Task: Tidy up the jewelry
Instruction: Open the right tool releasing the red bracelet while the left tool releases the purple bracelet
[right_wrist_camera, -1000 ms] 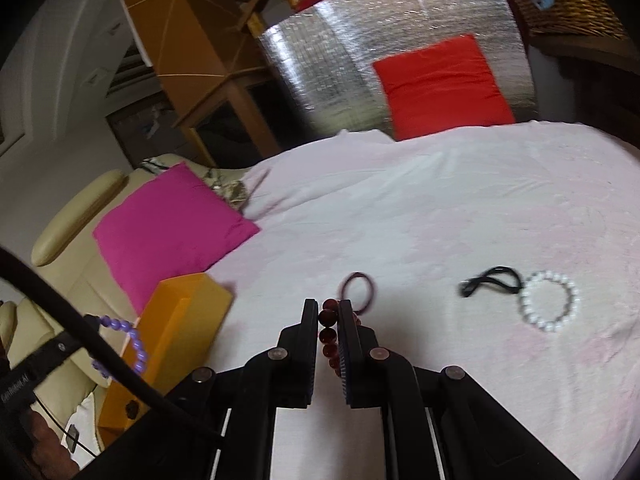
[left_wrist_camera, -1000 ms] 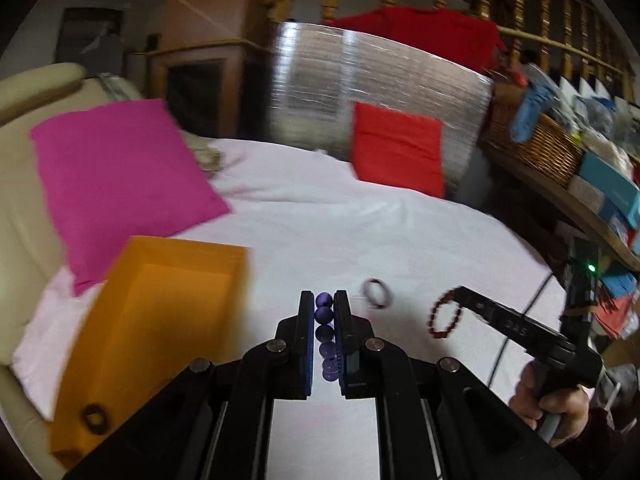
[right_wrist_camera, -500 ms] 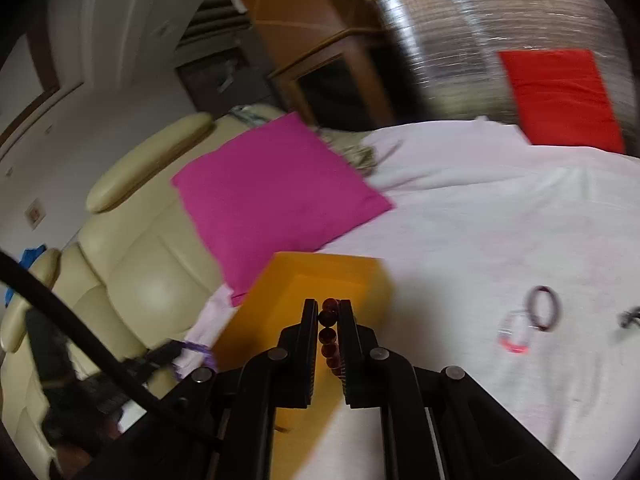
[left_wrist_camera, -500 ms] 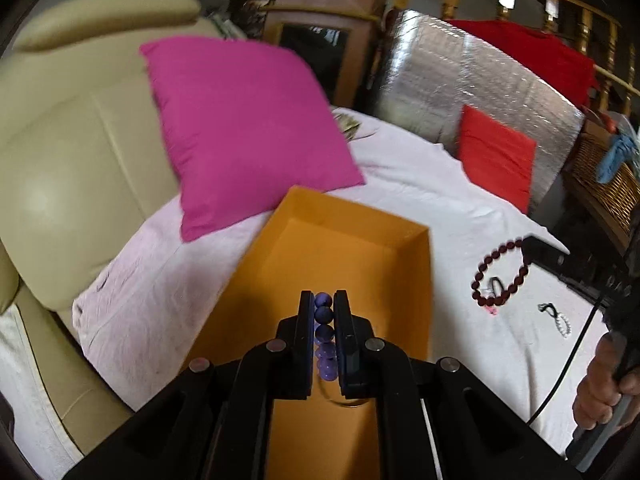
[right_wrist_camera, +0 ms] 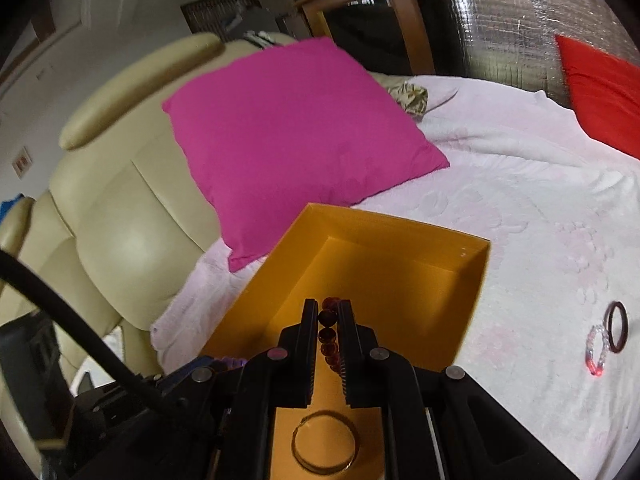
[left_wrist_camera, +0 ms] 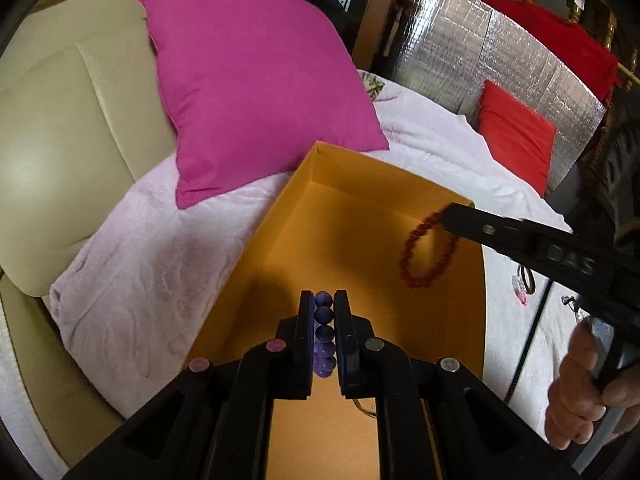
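An open orange box [left_wrist_camera: 352,208] [right_wrist_camera: 404,264] lies on the white bedspread. My left gripper [left_wrist_camera: 324,300] is shut on a purple bead bracelet [left_wrist_camera: 324,334] and hangs over the box. My right gripper [right_wrist_camera: 329,308] is shut on a dark red bead bracelet [right_wrist_camera: 328,336], also over the box; the left wrist view shows that bracelet [left_wrist_camera: 428,252] dangling from the right gripper's tip inside the box opening. A gold bangle [right_wrist_camera: 325,446] lies on the box floor.
A pink pillow [left_wrist_camera: 256,88] leans on the cream sofa [left_wrist_camera: 80,120] behind the box. A dark ring [right_wrist_camera: 617,326] and a clear bead bracelet [right_wrist_camera: 596,350] lie on the bedspread [right_wrist_camera: 540,208] right of the box. A red cushion [left_wrist_camera: 516,136] stands against silver foil.
Both grippers have swung left from the open bedspread to over the orange box, each still holding its bracelet. The red bracelet now hangs inside the box opening.
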Demonstrator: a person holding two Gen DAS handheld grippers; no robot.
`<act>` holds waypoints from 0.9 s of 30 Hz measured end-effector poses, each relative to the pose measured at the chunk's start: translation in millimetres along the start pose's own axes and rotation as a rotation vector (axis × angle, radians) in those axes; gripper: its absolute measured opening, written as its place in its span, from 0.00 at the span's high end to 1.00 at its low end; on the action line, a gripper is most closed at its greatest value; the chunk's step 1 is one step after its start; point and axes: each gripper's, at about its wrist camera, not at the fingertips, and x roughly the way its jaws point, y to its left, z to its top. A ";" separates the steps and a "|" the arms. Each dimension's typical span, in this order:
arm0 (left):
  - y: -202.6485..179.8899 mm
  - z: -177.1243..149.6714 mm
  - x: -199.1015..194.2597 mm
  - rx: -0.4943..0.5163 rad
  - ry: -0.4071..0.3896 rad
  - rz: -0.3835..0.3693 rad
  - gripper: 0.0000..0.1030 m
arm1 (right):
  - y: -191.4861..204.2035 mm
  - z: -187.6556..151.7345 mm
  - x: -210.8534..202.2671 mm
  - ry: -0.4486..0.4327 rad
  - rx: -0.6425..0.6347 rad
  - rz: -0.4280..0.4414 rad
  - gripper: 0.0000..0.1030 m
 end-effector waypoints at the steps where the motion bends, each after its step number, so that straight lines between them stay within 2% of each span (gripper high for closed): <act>1: -0.1 -0.2 3.2 0.004 0.010 0.002 0.91 | 1.2 1.4 5.9 0.012 -0.008 -0.011 0.89; 12: 11.7 1.6 29.7 0.009 0.101 0.039 0.91 | 9.8 3.0 43.8 0.092 -0.020 -0.090 0.89; 18: 13.1 -0.7 40.1 0.027 0.153 0.074 0.90 | 5.8 3.9 49.9 0.107 -0.008 -0.126 0.89; 20: 11.4 -0.9 39.1 0.032 0.155 0.081 0.82 | 3.9 4.8 49.0 0.111 -0.002 -0.137 0.86; 22: 9.3 -0.3 35.4 0.036 0.144 0.091 0.57 | 1.8 6.1 44.9 0.109 0.008 -0.132 0.79; 23: 8.9 0.2 32.4 0.034 0.134 0.098 0.51 | 0.0 7.2 39.8 0.095 0.014 -0.127 0.74; 24: 8.1 1.2 28.5 0.031 0.122 0.107 0.48 | -1.0 8.5 36.8 0.088 0.017 -0.125 0.67; 26: 6.0 3.8 19.6 0.034 0.102 0.117 0.48 | -5.6 11.9 24.6 0.063 0.029 -0.116 0.58; 27: 4.3 5.3 15.1 0.036 0.095 0.121 0.48 | -8.4 13.3 17.1 0.039 0.033 -0.117 0.57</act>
